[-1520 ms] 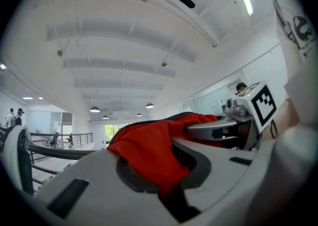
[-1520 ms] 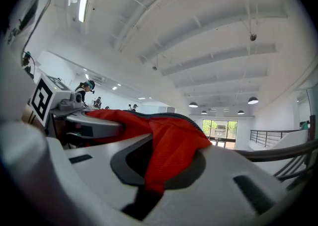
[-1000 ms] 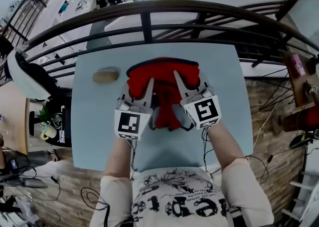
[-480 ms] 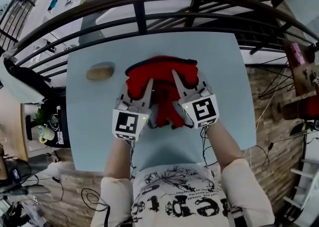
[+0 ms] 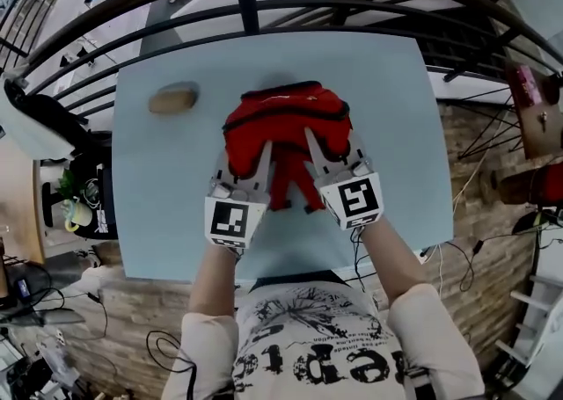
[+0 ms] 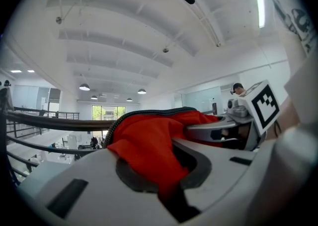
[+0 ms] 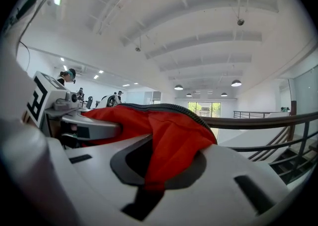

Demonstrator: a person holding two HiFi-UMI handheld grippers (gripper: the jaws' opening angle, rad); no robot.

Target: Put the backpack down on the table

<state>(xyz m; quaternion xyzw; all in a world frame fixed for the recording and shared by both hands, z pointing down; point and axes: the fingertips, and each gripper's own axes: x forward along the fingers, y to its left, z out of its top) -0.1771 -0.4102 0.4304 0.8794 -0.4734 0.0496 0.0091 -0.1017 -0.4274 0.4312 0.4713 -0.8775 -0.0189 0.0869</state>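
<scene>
A brown, rounded lump (image 5: 173, 99) lies near the far left corner of the pale blue worktop (image 5: 396, 152). The left claw (image 5: 264, 148) is clamped on a fold of the red fabric backpack with a dark zip (image 5: 286, 117). The backpack sits over the worktop's middle, towards the far edge; whether its base touches cannot be told. The right claw (image 5: 310, 136) pinches the red fabric likewise, just beside the left.
</scene>
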